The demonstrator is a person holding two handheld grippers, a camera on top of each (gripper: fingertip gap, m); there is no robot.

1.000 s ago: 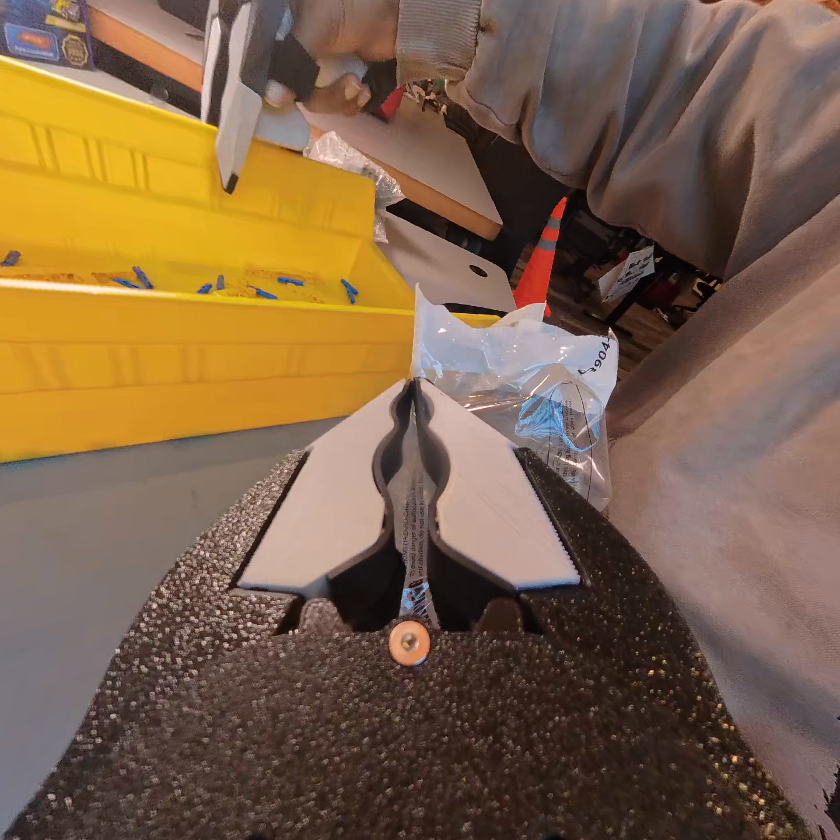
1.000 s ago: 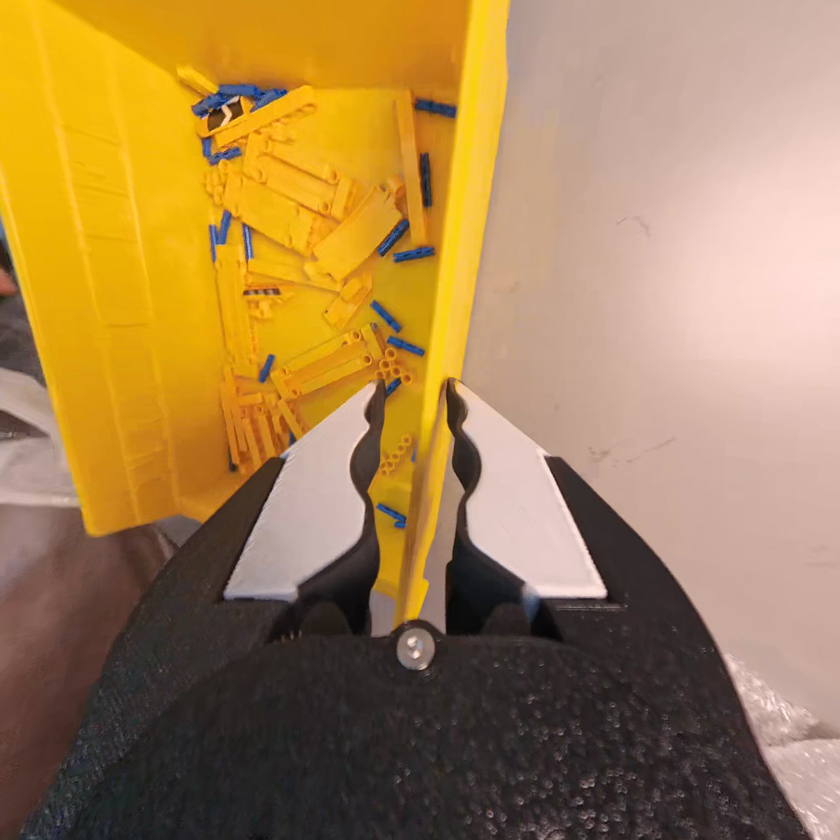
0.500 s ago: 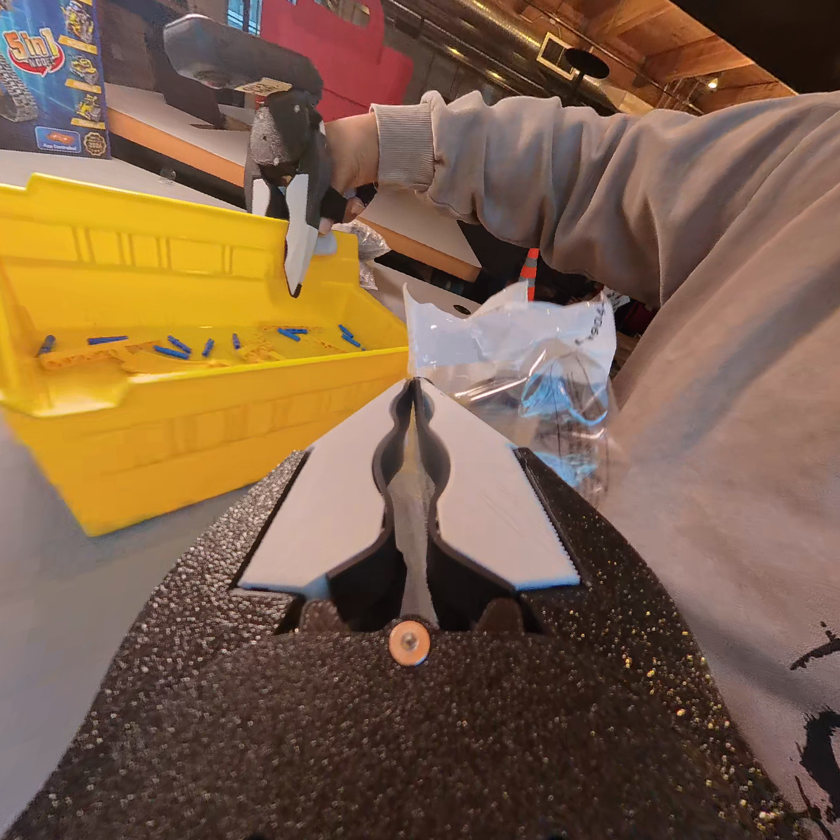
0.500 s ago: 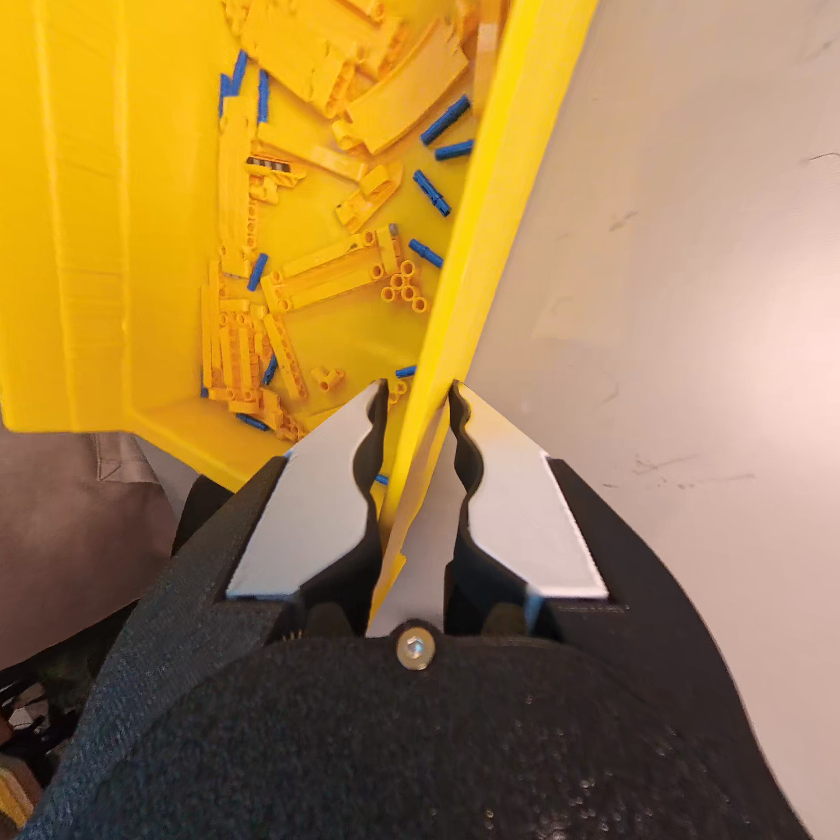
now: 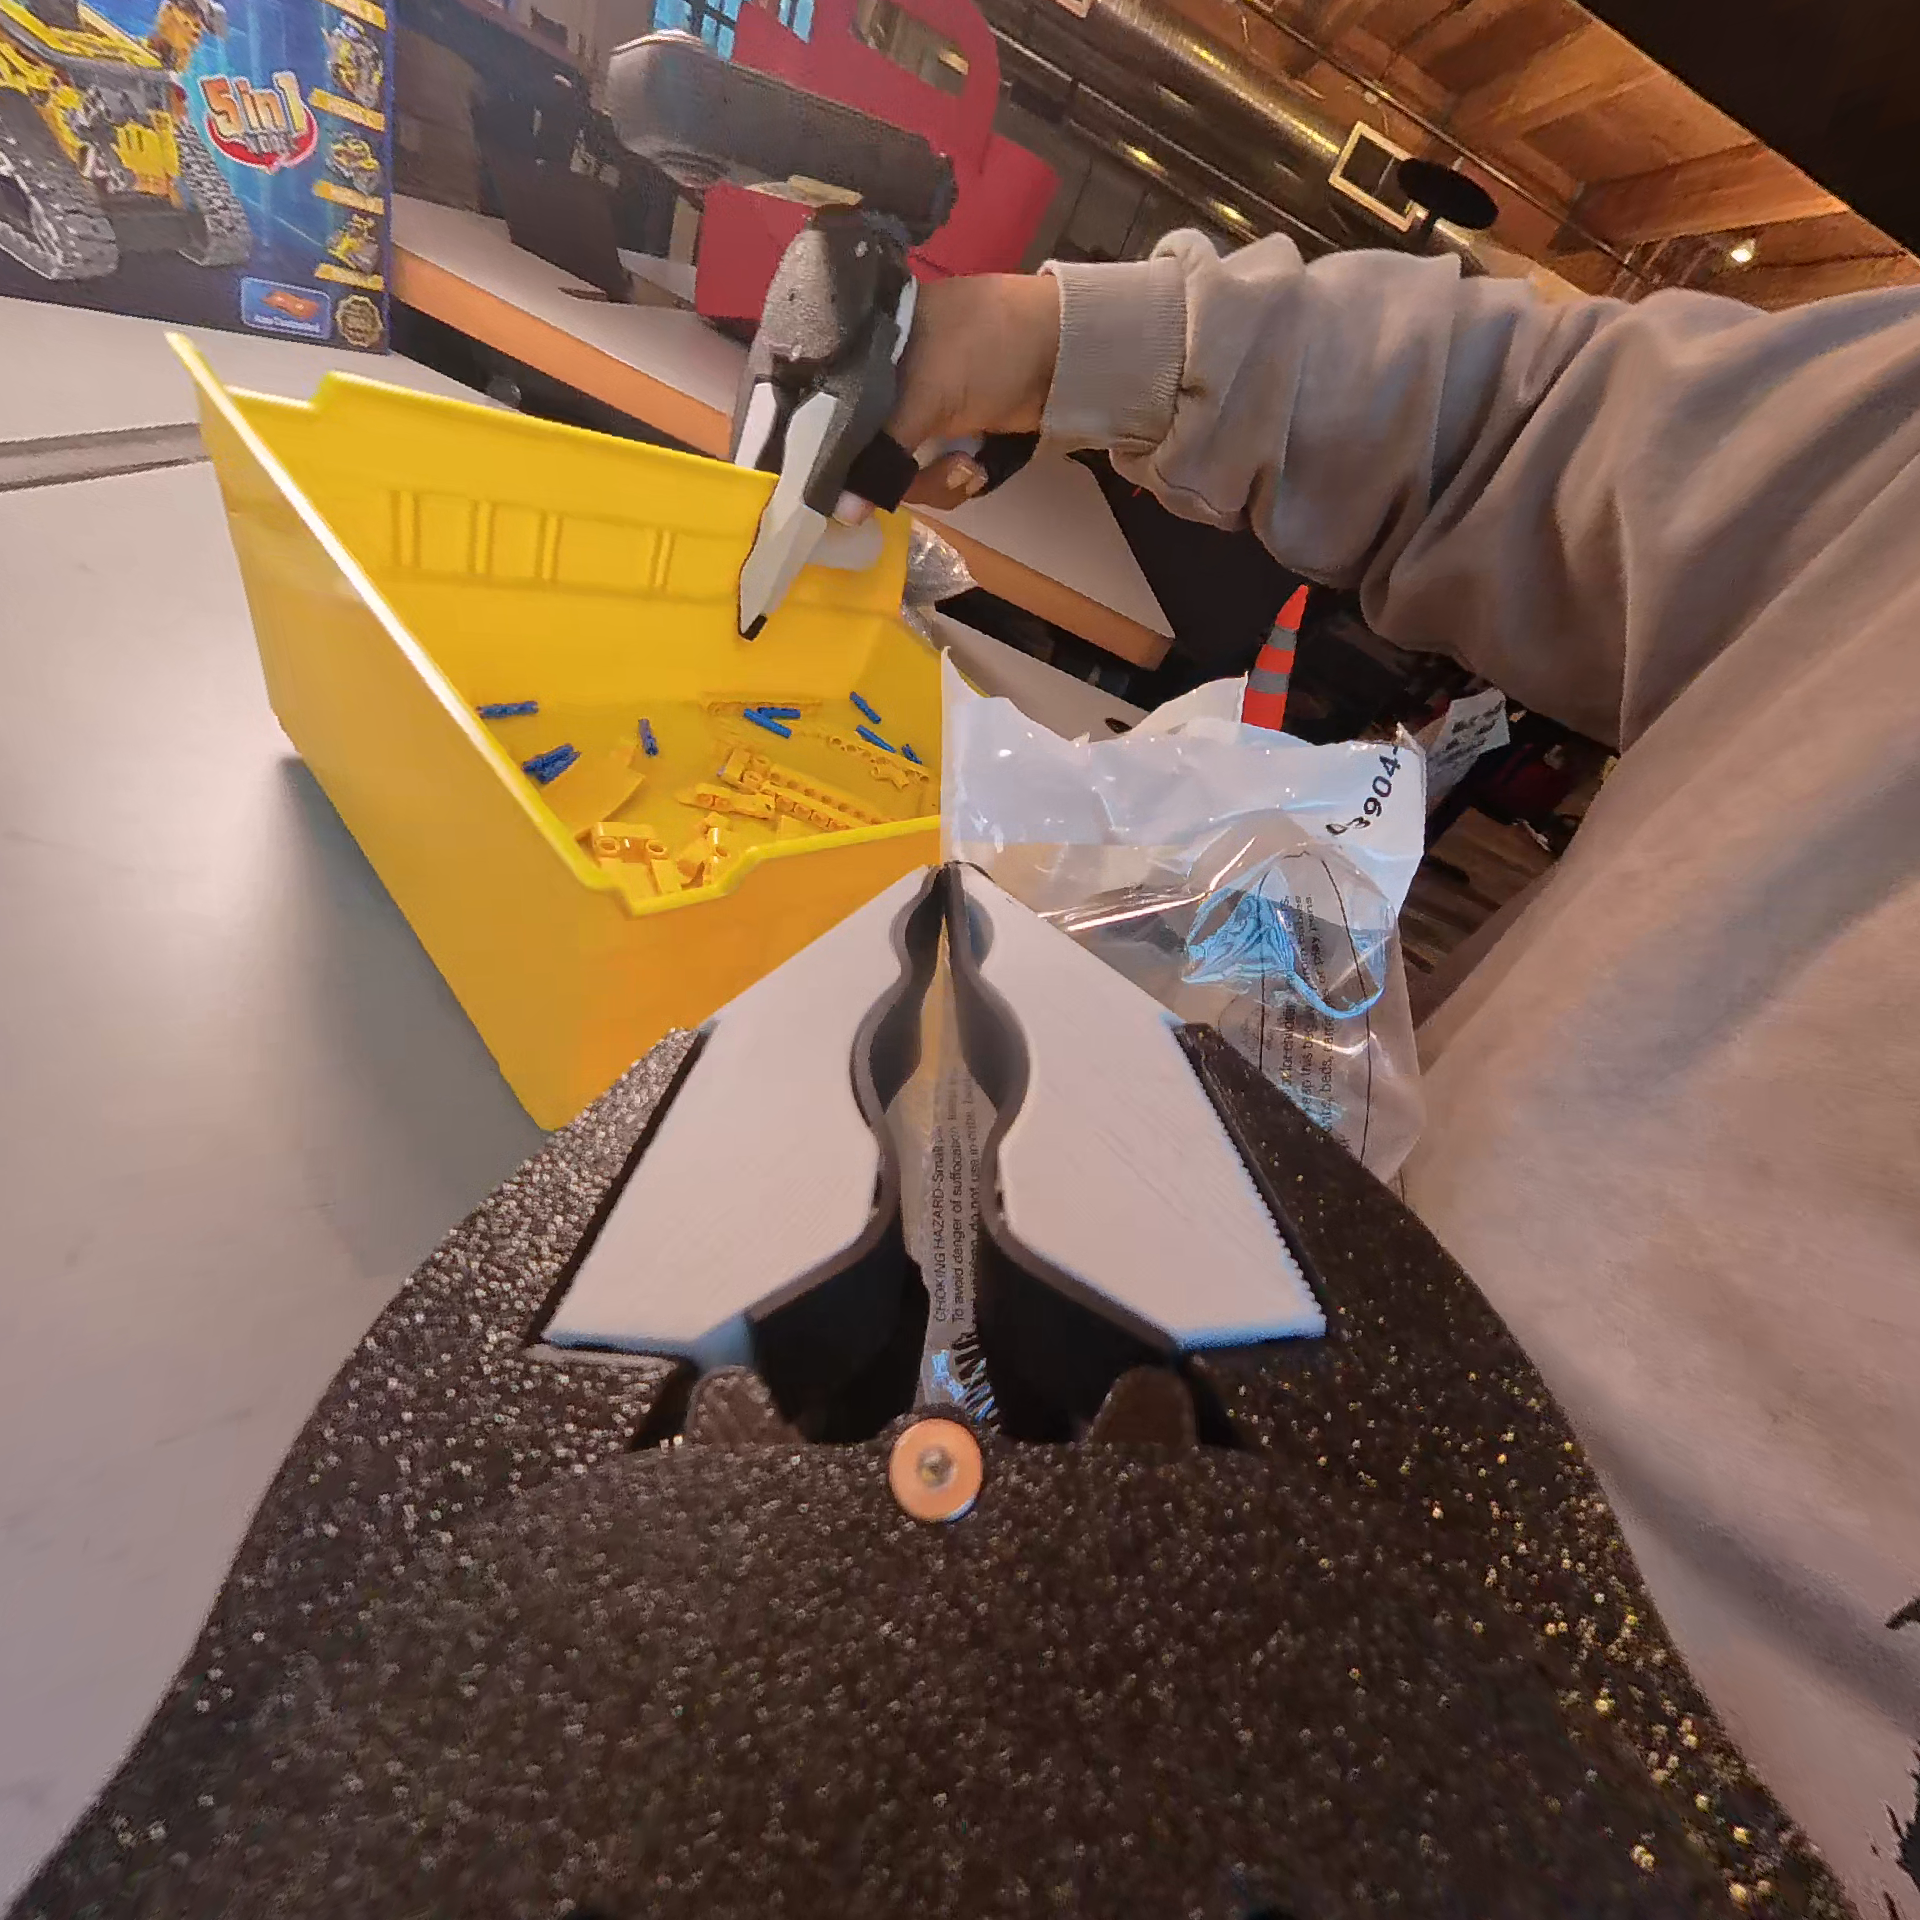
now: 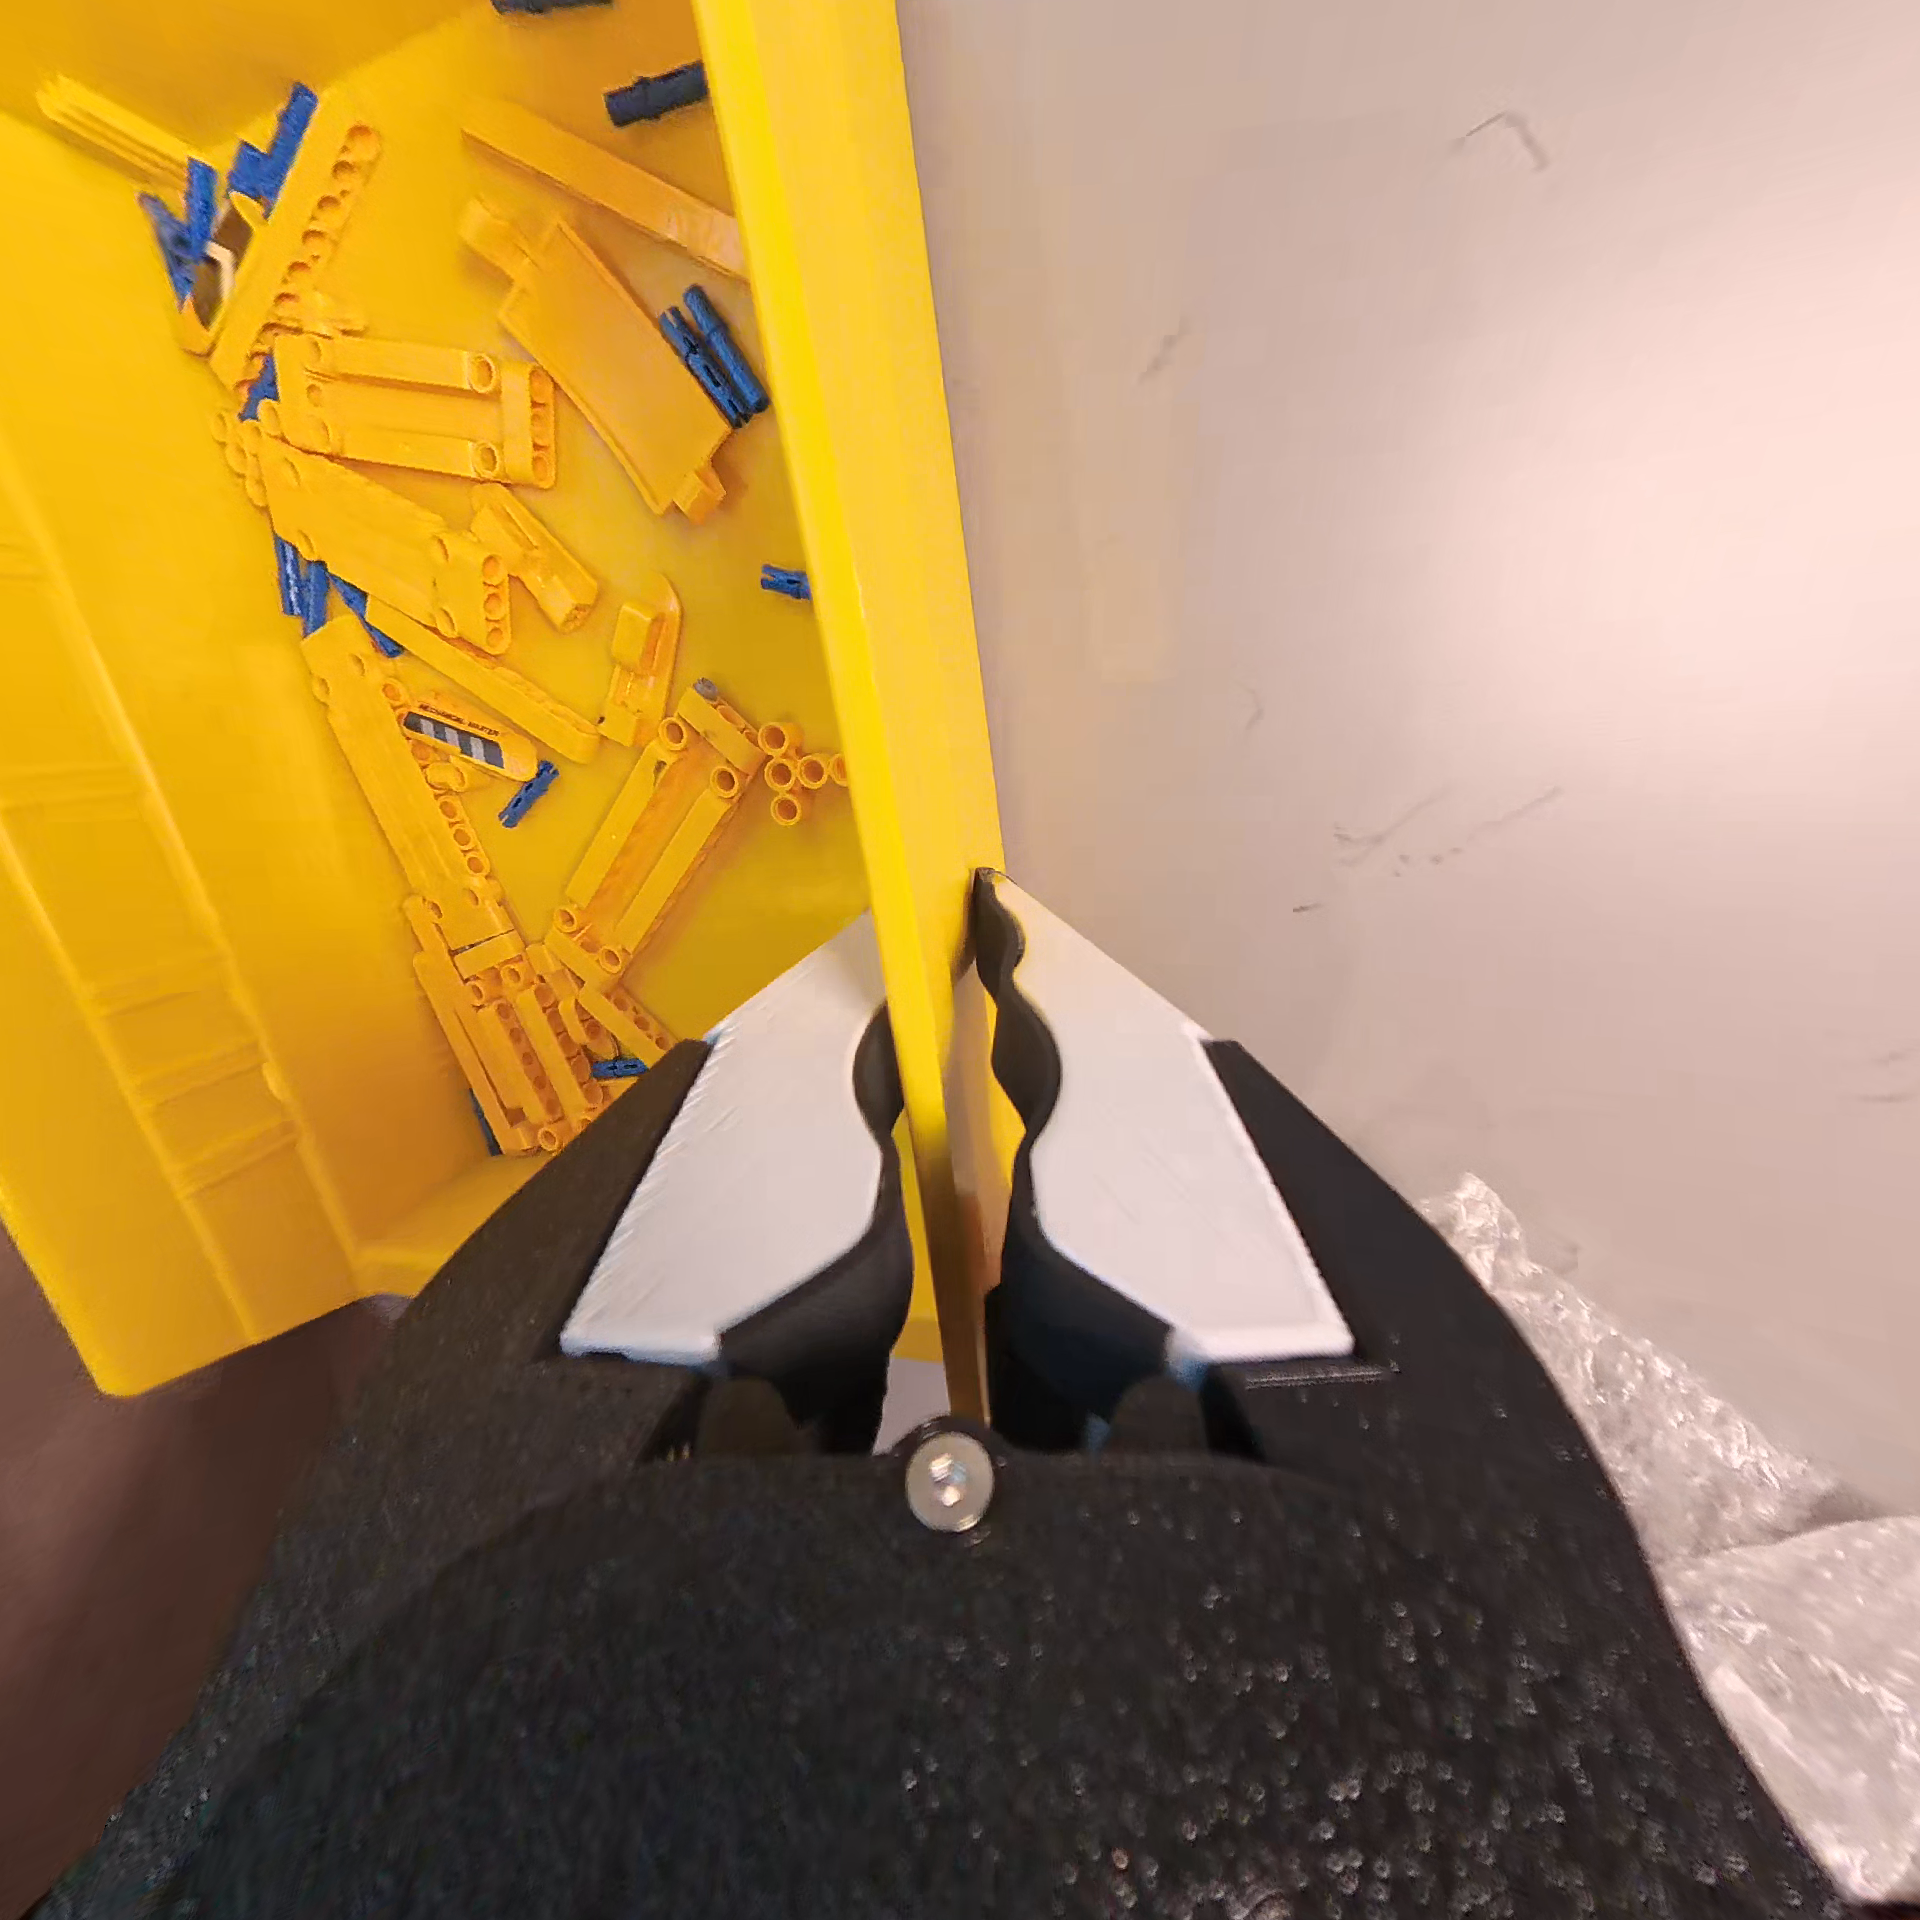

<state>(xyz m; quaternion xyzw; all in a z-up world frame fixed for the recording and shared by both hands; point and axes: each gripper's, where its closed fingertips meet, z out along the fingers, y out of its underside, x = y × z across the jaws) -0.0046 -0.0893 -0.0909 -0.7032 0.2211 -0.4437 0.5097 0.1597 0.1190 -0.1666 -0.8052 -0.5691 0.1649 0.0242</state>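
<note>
Yellow bin [image 5: 499, 582] sits tilted on the grey worktop [image 5: 156, 935], one side lifted; loose yellow beams [image 6: 416, 416] and blue pins [image 6: 717, 353] lie spread over its floor, some bunched toward the lower corner. Right tongs [image 6: 940, 904] are closed on the bin's side wall [image 6: 862, 520], one finger inside, one outside, wall running straight down the slot. Seen from the left wrist view, right tongs [image 5: 769, 582] point down onto the far wall, the person's hand [image 5: 966, 384] gripping the handle, grey sleeve [image 5: 1455, 468] reaching across. Left tongs [image 5: 945, 883] are pinched fully closed on a clear plastic bag [image 5: 1195, 862] with printing on it; the film runs down between the fingers, the bag bulging out ahead, just beside the bin's near corner. My read: the wall grip is thin and off-centre, so keep the squeeze firm and the wrist square to the wall, or the bin twists out. Bag film is slippery; hold it deep in the slot. Crumpled clear wrap [image 6: 1714, 1558] lies at the worktop edge, a printed toy box [image 5: 187, 156] stands behind.
</note>
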